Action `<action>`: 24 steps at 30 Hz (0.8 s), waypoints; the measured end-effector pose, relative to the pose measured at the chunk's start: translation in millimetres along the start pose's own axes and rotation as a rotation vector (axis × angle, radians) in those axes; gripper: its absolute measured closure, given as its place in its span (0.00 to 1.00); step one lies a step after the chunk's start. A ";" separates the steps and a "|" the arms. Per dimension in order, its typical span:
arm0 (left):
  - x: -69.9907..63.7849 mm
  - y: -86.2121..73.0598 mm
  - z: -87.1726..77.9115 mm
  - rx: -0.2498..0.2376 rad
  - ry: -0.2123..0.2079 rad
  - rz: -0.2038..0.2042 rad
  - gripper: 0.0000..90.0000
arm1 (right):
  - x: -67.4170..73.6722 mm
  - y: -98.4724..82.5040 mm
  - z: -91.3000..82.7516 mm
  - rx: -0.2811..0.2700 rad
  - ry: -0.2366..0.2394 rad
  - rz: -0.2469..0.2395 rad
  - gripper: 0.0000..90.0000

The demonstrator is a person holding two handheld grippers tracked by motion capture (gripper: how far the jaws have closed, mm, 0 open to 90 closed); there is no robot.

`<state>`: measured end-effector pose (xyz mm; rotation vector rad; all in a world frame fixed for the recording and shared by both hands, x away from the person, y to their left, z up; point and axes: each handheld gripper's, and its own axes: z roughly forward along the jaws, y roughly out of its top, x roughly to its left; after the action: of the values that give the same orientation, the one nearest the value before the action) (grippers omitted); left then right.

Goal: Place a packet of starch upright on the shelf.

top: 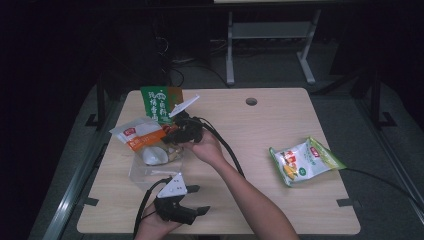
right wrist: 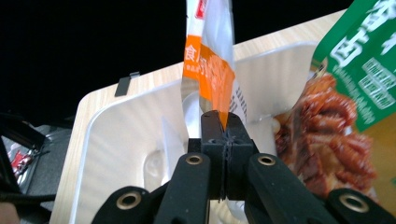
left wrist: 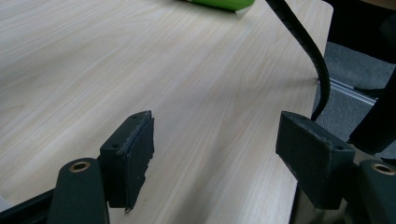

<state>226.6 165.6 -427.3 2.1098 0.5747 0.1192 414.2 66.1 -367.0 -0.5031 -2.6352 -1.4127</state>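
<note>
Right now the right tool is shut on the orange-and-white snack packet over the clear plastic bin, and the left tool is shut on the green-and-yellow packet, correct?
Not quite. In the left gripper view the left tool stands open over the bare wooden table, holding nothing. The right tool is indeed shut on the orange-and-white snack packet over the clear plastic bin.

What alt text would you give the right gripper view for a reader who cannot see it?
The right gripper, its two black jaws shut, pinches the lower edge of an orange-and-white snack packet held upright over a clear plastic container. A green packet picturing reddish-brown food leans in at the right, and the wooden table edge meets darkness behind.
</note>
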 end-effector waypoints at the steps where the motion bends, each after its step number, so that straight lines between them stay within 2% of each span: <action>1: -0.1 0.0 0.2 0.001 0.001 0.001 0.31 | 1.1 -2.3 0.4 0.008 0.003 0.003 0.99; 5: -0.4 0.1 1.0 0.002 0.001 0.006 0.31 | 3.6 -6.0 1.9 0.037 -0.013 0.011 0.99; 7: -0.8 0.0 1.2 0.001 0.000 0.007 0.30 | 3.5 -8.4 2.6 0.051 -0.031 -0.001 0.99; 8: -1.1 0.1 1.1 0.001 -0.001 0.009 0.31 | 2.6 -13.0 2.6 0.089 -0.042 -0.011 0.99; 10: -1.4 0.4 1.1 0.002 -0.001 0.010 0.31 | 2.4 -15.4 2.0 0.094 -0.033 -0.006 0.99; 15: -1.3 0.6 2.4 0.007 0.001 0.009 0.31 | -1.7 -29.1 -0.8 0.088 -0.017 0.021 0.98; 16: -1.2 0.5 2.5 0.008 0.003 0.011 0.31 | -2.7 -30.0 -1.0 0.079 -0.007 0.033 0.95; 19: -0.7 0.0 2.6 0.012 0.007 0.011 0.31 | -2.3 -29.6 -1.9 0.079 -0.015 0.026 0.92; 20: -0.5 0.0 2.6 0.013 0.006 0.010 0.31 | -3.3 -29.7 -2.6 0.072 -0.018 0.007 0.90; 24: 0.2 -0.1 2.5 0.011 0.008 0.009 0.31 | -1.8 -29.4 -13.1 0.063 -0.015 0.025 0.83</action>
<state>227.5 163.8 -428.8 2.1231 0.5716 0.1294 405.2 39.8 -383.4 -0.5390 -2.6663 -1.3192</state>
